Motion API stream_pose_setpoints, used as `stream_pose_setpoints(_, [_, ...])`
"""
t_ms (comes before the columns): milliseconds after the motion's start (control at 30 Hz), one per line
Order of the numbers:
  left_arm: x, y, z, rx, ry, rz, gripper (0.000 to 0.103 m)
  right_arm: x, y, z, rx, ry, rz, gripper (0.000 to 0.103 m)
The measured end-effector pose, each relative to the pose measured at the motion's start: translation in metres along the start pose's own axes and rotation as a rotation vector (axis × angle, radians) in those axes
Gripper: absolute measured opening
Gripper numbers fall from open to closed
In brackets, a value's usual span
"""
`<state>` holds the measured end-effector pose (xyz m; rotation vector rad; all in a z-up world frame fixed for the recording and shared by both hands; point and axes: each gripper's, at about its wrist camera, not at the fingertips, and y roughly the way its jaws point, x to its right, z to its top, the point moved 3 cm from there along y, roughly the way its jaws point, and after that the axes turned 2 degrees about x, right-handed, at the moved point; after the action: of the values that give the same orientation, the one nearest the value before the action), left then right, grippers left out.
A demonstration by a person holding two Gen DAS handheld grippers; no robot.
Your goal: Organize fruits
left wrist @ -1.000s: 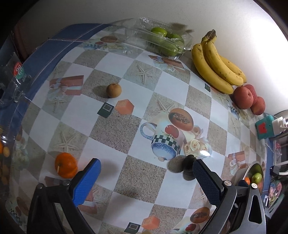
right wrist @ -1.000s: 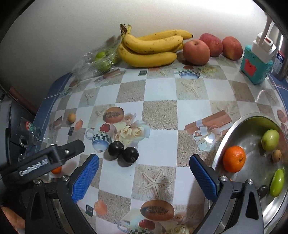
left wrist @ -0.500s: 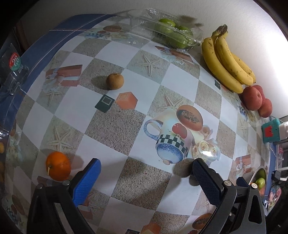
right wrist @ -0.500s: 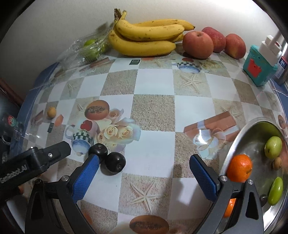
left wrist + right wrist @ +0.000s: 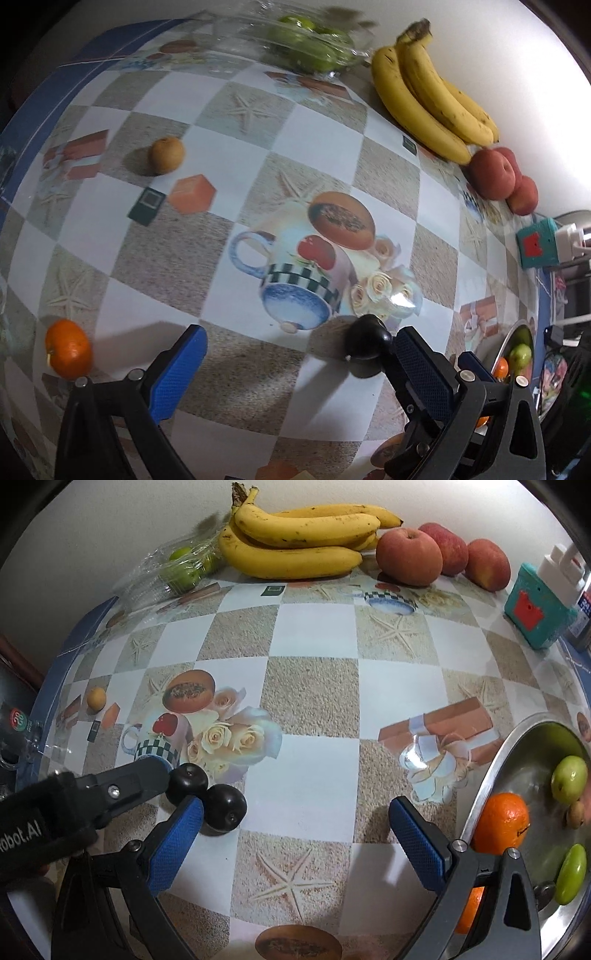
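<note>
Two black plums [image 5: 186,781] [image 5: 226,808] lie side by side on the patterned tablecloth. My right gripper [image 5: 295,845] is open, its left finger [image 5: 175,845] just in front of the nearer plum. My left gripper [image 5: 301,369] is open too, and one black plum [image 5: 365,341] sits against the tip of its right finger [image 5: 421,365]. In the right wrist view the left gripper's black body [image 5: 110,794] reaches the farther plum. A metal bowl [image 5: 528,753] at the right holds an orange [image 5: 500,823] and green fruits [image 5: 569,779].
An orange [image 5: 68,349] lies at the left, a small brown fruit [image 5: 166,155] farther back. Along the wall are bananas [image 5: 295,542], red apples [image 5: 410,555], a clear box of green fruits [image 5: 306,55] and a teal box [image 5: 535,609].
Both grippers have come lower and closer to the black plums. The plum now sits by the left gripper's right finger, and the right gripper's left finger has reached the nearer plum.
</note>
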<state>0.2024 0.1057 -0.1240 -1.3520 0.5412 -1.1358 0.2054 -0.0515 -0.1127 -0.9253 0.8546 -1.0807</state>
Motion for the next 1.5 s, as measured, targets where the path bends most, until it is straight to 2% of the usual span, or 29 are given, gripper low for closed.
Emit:
stream_pose_setpoints(333, [0.010, 0.011, -0.001, -0.007, 0.021, 0.046, 0.103, 0.005, -0.006, -0.004, -0.003, 0.003, 0.003, 0.100])
stream_pose_setpoints(467, [-0.002, 0.006, 0.001, 0.007, -0.013, 0.060, 0.103, 0.007, -0.009, -0.003, -0.004, 0.010, 0.003, 0.100])
stream_pose_setpoints(700, [-0.034, -0.004, 0.005, 0.039, -0.070, 0.160, 0.103, 0.006, -0.012, -0.002, -0.005, 0.013, 0.016, 0.100])
stream_pose_setpoints(833, [-0.044, -0.011, 0.005, 0.049, -0.098, 0.150, 0.103, -0.001, -0.014, 0.001, 0.009, 0.005, 0.043, 0.100])
stream_pose_setpoints(1033, [-0.038, -0.018, 0.007, 0.054, -0.065, 0.092, 0.103, -0.019, -0.013, 0.004, 0.027, -0.048, 0.067, 0.099])
stream_pose_setpoints(1100, [-0.031, -0.015, 0.006, 0.040, -0.059, 0.048, 0.103, -0.025, -0.014, 0.005, 0.036, -0.069, 0.079, 0.091])
stream_pose_setpoints(1167, [-0.027, -0.013, 0.004, 0.025, -0.052, 0.010, 0.103, -0.030, -0.013, 0.006, 0.038, -0.085, 0.082, 0.070])
stream_pose_setpoints(1333, [-0.019, -0.011, 0.002, 0.021, -0.031, -0.019, 0.098, -0.035, -0.009, 0.004, 0.026, -0.106, 0.088, 0.055])
stream_pose_setpoints(1400, [-0.014, -0.011, 0.001, 0.022, -0.016, -0.020, 0.090, -0.034, -0.007, 0.004, 0.024, -0.105, 0.084, 0.049])
stream_pose_setpoints(1500, [-0.005, -0.010, 0.000, 0.024, -0.002, -0.021, 0.085, -0.033, -0.007, 0.004, 0.024, -0.100, 0.093, 0.043])
